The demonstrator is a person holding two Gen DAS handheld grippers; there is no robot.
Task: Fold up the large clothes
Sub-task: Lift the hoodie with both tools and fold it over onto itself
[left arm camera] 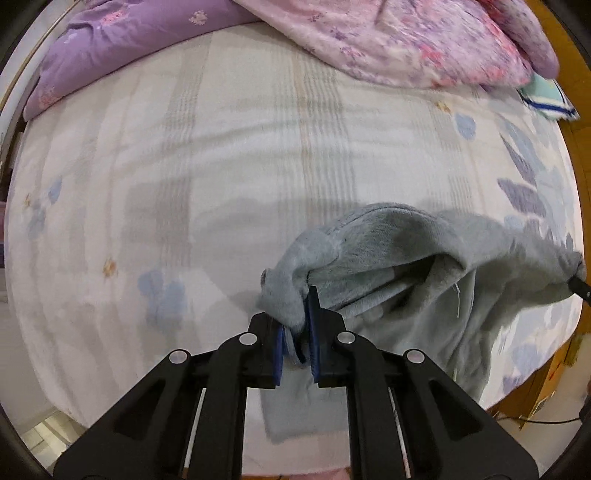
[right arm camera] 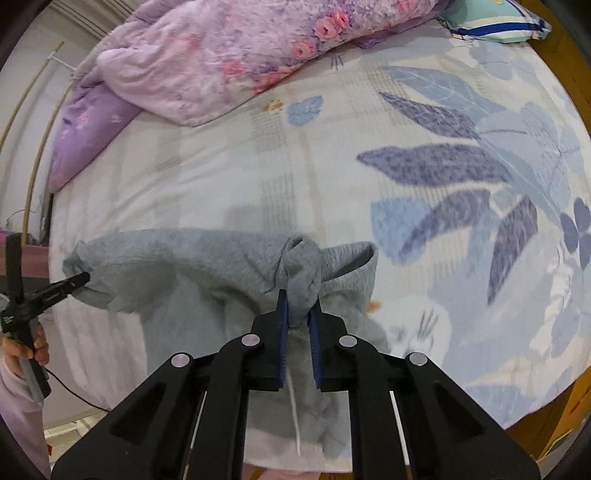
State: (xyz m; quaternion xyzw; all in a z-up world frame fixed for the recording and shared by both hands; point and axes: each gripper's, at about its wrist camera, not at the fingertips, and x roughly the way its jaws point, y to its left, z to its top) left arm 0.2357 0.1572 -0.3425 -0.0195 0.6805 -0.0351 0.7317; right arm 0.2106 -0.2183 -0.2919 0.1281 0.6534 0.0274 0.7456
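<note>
A large grey fleece garment [left arm camera: 406,258] hangs stretched between my two grippers over the near part of the bed. My left gripper [left arm camera: 295,317] is shut on a bunched edge of the garment. My right gripper [right arm camera: 299,310] is shut on another bunched edge of the garment [right arm camera: 177,280]. In the right wrist view the left gripper [right arm camera: 79,278] shows at the far left, pinching the cloth. In the left wrist view the right gripper's tip [left arm camera: 578,284] shows at the far right edge. The garment's lower part droops below both grippers.
The bed sheet [left arm camera: 221,166] is pale with blue leaf prints [right arm camera: 443,162]. A pink floral quilt [right arm camera: 240,55] and a purple pillow [left arm camera: 110,48] lie at the far side. A striped teal pillow [right arm camera: 495,22] sits at the far right corner. Wooden bed frame [right arm camera: 554,424] at right.
</note>
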